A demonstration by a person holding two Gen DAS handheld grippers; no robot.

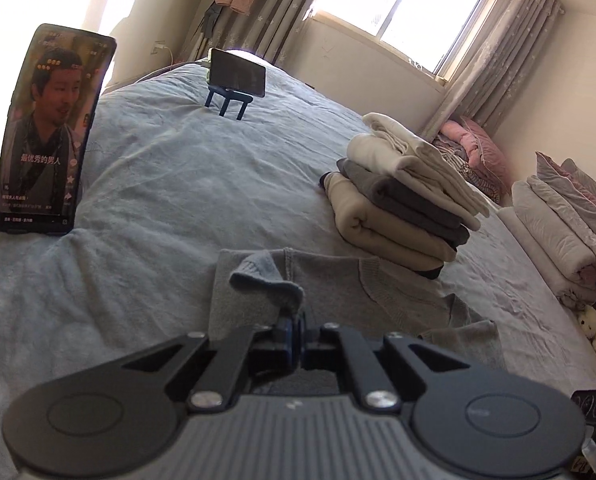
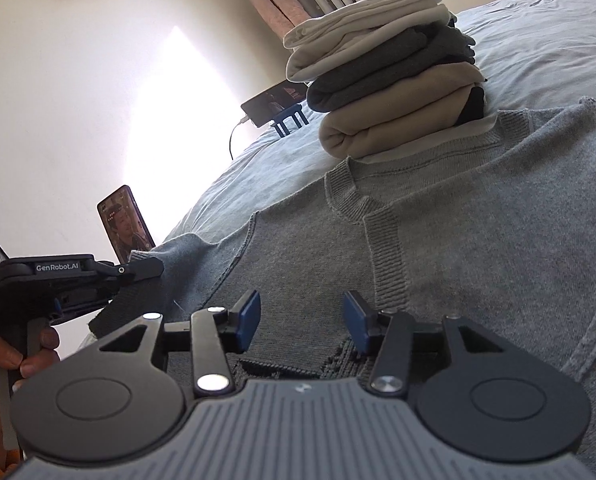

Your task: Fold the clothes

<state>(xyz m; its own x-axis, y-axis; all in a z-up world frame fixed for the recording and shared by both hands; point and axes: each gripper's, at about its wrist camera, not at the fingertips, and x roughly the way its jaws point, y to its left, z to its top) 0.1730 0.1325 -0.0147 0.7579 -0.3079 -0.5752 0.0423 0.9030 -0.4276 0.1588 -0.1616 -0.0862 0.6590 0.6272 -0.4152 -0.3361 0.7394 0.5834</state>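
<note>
1. Four or so folded garments already sit in a stack (image 1: 402,200) on the bed (image 1: 177,168), ahead and to the right of the left gripper's jaws; by my reading that much of the folding is done.
2. Left to fold is the grey sweater (image 2: 438,240), spread mostly flat with its V-neck toward the stack.
3. Left gripper (image 1: 293,326): jaws closed on a bunched edge of the sweater, probably a sleeve, which stands up just ahead of them. An upright phone (image 1: 49,136) stands off to their left, a second phone on a stand (image 1: 237,76) beyond them.
4. Right gripper (image 2: 302,320): jaws apart and holding nothing, with the sweater's body directly beneath and ahead of them and its neckline further ahead.
5. Judged overall, the sweater is mid-fold or just being taken up.
</note>
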